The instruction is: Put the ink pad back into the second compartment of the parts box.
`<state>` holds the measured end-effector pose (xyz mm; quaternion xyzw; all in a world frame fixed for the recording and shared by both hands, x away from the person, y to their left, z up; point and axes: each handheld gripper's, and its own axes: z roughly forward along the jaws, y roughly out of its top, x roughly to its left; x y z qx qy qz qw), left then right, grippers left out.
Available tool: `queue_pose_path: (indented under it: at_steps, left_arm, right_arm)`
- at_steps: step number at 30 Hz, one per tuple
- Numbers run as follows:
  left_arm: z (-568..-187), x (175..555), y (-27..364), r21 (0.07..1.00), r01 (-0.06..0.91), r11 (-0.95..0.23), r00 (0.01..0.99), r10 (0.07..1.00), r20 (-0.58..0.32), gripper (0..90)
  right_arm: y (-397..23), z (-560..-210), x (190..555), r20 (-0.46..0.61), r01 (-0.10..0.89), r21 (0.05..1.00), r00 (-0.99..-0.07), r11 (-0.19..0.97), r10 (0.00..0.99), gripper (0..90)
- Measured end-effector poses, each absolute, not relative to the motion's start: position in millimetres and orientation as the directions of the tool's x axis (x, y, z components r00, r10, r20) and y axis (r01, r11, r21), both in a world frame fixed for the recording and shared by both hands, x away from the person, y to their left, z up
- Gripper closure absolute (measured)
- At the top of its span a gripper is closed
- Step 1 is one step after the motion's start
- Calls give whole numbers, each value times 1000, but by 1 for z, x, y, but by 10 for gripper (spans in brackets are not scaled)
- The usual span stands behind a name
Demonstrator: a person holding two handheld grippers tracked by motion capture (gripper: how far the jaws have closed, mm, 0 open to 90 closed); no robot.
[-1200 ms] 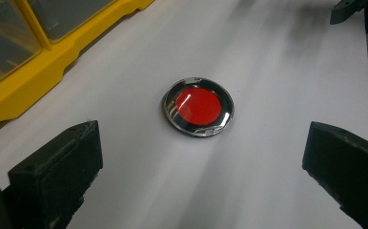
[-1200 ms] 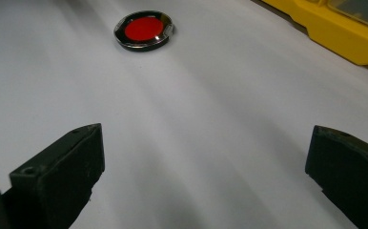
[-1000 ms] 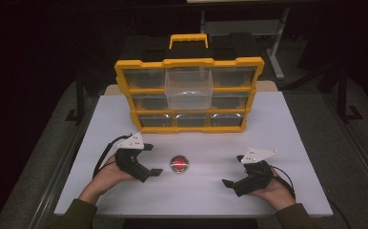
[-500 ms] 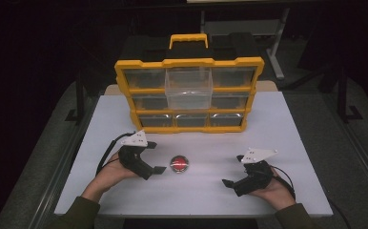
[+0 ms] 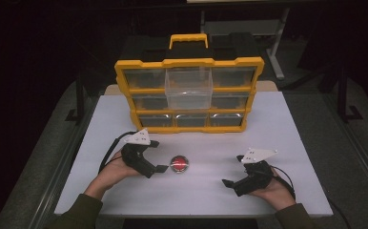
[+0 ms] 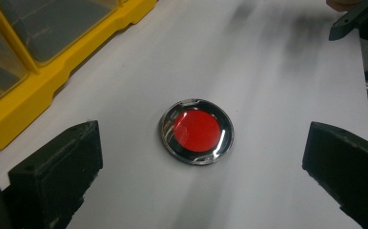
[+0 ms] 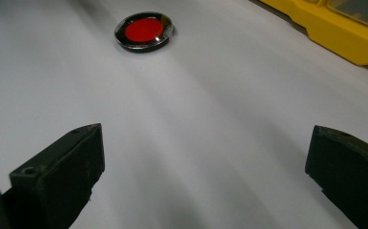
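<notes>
A round disc [image 5: 179, 163] lies on the table [image 5: 291, 133], in front of the drawer organiser [image 5: 189, 93] at the back. The left gripper [image 5: 159, 168] sits just left of it, perhaps touching; the right gripper [image 5: 229, 183] rests well apart at right

Olive-green sleeves [image 5: 79, 212] on both forearms. Black left gripper [image 5: 157, 165], black right gripper [image 5: 230, 183], grey three-cornered top plates, black trailing cables.

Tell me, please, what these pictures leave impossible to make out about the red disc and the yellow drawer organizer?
- Red disc: its underside, which faces the table, in every view.
- Yellow drawer organizer: drawer contents, in the high view too small and dim behind the clear fronts; in both gripper views cut off by the frame edge.
- Left claw: the high view doesn't settle whether it touches the disc.
</notes>
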<state>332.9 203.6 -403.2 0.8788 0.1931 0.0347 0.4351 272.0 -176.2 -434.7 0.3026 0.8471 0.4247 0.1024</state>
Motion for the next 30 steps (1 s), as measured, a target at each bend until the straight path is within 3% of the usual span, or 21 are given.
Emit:
queue_pose_path:
  at_steps: [30]
  left_arm:
    - [-398, 350, 174, 785, 282, -552, 937, 333, -103, 0]
  right_arm:
    - [-176, -435, 272, 83, 426, 780, -797, 458, 599, 0]
